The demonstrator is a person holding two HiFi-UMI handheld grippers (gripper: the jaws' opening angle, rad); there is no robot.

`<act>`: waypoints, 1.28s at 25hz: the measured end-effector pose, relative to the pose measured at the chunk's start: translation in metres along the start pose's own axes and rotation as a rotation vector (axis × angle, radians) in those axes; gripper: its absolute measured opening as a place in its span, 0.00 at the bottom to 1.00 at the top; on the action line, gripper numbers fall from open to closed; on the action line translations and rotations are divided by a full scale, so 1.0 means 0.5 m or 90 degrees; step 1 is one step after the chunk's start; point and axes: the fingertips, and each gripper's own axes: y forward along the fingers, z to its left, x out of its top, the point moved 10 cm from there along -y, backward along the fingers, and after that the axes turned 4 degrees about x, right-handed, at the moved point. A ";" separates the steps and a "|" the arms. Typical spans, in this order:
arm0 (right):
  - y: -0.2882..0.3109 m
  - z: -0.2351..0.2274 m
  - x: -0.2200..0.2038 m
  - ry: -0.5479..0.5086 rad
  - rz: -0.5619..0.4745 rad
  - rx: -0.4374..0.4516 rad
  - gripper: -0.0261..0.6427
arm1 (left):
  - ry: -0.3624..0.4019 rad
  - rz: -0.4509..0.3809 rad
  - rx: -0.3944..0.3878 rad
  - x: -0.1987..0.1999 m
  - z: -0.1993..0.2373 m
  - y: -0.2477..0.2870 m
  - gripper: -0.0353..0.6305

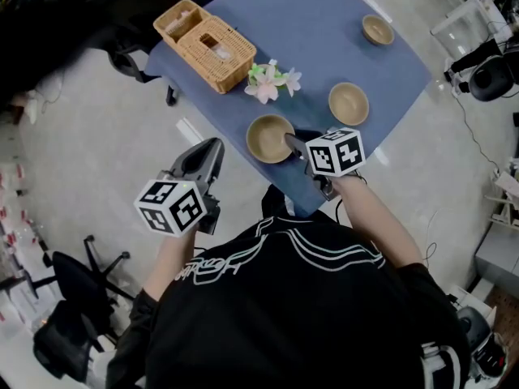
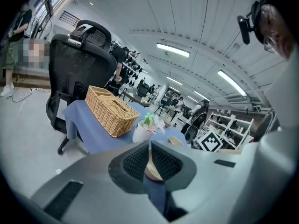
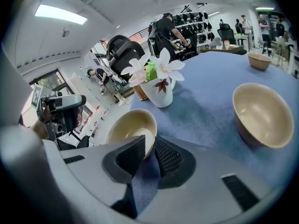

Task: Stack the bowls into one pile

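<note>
Three bowls: tan, upright and well apart on the blue tablecloth (image 1: 324, 23). The near bowl (image 1: 268, 136) sits by the front edge, the middle bowl (image 1: 349, 104) beyond it to the right, and the far bowl (image 1: 378, 30) toward the far corner.
Right gripper (image 1: 292, 143): the jaws are drawn narrow over the near bowl's rim, one pad inside the bowl and the other against its outer wall. It appears clamped, with the bowl resting on the cloth.
Left gripper (image 1: 212, 146): it hangs off the table's near-left edge, tips together, with nothing between them.
Handling: the bowls look rigid, smooth and fairly light. The material cannot be told, but it probably chips if knocked or dropped.
Where to hold: the thin rim, with the pads seated well down the wall. A pinch on one side will likely let the bowl tip, so it wants a level carry.
Nearby: the flower pot (image 1: 272, 81) stands just behind the near bowl and the wicker basket (image 1: 207, 43) farther left. Both are things to clear on the way to the middle bowl.
</note>
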 end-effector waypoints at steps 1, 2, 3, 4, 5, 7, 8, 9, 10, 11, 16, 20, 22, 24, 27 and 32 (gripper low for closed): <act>-0.001 0.001 0.000 -0.001 -0.001 -0.007 0.16 | 0.001 0.000 0.000 0.000 0.000 -0.003 0.11; -0.001 0.003 0.000 -0.003 -0.002 -0.014 0.15 | 0.002 0.000 0.000 0.000 0.000 -0.006 0.11; -0.001 0.005 0.000 -0.004 -0.004 -0.019 0.13 | 0.003 -0.001 -0.001 -0.001 -0.001 -0.009 0.11; -0.002 0.007 -0.001 -0.006 -0.005 -0.025 0.12 | 0.005 -0.001 -0.001 -0.002 -0.001 -0.012 0.11; -0.003 0.009 -0.002 -0.006 -0.006 -0.029 0.11 | 0.006 0.000 -0.002 -0.003 -0.001 -0.015 0.11; -0.007 0.011 -0.006 -0.003 -0.009 -0.035 0.10 | 0.007 0.000 -0.005 -0.005 -0.003 -0.019 0.11; -0.009 0.013 -0.006 0.000 -0.012 -0.035 0.10 | 0.008 -0.001 -0.006 -0.005 -0.004 -0.021 0.11; -0.011 0.016 -0.007 0.003 -0.016 -0.035 0.10 | 0.010 -0.001 -0.008 -0.006 -0.007 -0.025 0.11; -0.013 0.019 -0.008 0.005 -0.020 -0.035 0.10 | 0.011 -0.001 -0.011 -0.007 -0.009 -0.028 0.11; -0.016 0.022 -0.010 0.007 -0.025 -0.036 0.10 | 0.014 0.000 -0.013 -0.008 -0.012 -0.032 0.11; -0.041 0.032 -0.034 0.020 -0.047 -0.055 0.10 | 0.024 0.006 -0.023 -0.021 -0.026 -0.048 0.11; -0.077 0.044 -0.054 0.032 -0.078 -0.072 0.10 | 0.033 0.015 -0.038 -0.037 -0.036 -0.057 0.11; -0.095 0.048 -0.068 0.038 -0.088 -0.080 0.10 | 0.037 0.019 -0.048 -0.045 -0.043 -0.058 0.11; -0.114 0.048 -0.082 0.044 -0.097 -0.088 0.09 | 0.041 0.023 -0.059 -0.052 -0.053 -0.055 0.11; -0.143 0.047 -0.099 0.055 -0.111 -0.097 0.10 | 0.048 0.028 -0.078 -0.055 -0.070 -0.048 0.11; -0.191 0.037 -0.104 0.051 -0.119 -0.117 0.09 | 0.062 0.025 -0.089 -0.042 -0.093 -0.040 0.11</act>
